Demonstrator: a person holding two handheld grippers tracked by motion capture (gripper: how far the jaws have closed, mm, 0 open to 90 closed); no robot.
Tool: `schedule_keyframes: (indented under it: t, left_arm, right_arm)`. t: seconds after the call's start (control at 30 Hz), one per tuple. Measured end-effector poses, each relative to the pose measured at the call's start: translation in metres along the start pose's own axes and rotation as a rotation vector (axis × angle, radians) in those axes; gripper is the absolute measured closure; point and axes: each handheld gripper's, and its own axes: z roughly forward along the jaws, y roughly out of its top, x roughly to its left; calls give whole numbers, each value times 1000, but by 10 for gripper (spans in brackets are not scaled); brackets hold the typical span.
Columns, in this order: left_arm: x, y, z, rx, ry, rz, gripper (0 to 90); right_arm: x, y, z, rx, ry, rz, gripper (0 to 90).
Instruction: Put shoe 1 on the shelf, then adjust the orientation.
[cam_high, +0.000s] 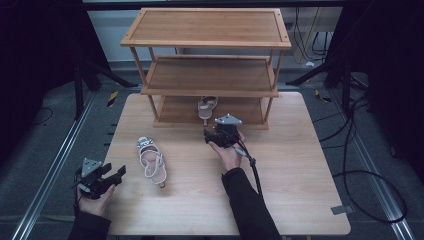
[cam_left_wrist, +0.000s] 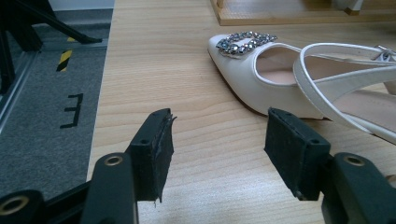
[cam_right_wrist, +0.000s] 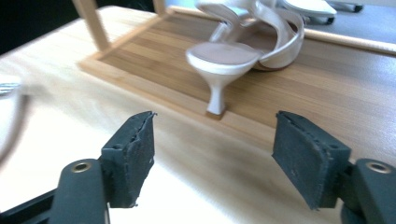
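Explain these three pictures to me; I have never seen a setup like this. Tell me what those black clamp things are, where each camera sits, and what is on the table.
A person holds a hand-held gripper in each hand; there is no robot arm. The high view looks down on a wooden table. The left gripper and the right gripper each carry a camera that looks along two black jaws. Both stand open and hold nothing. On the table lies one white shoe with a jewelled buckle; the left gripper view shows it just ahead of the jaws. A three-level wooden rack stands at the back, and a second white shoe stands on its bottom shelf, in front of the right gripper.
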Motion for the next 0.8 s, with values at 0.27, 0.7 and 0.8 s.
schedule_keyframes:
  t: [0.27, 0.7, 0.8]
  left_arm:
    - [7, -1, 0, -6, -6, -18, 423]
    - [9, 0, -2, -15, 11, -24, 419]
    - [8, 1, -4, -29, 10, -27, 420]
  right_arm:
    - [22, -2, -40, -33, 90, -21, 226]
    - [107, -13, -51, -37, 297, -53, 146]
    - [127, -19, -54, -28, 356, -42, 131]
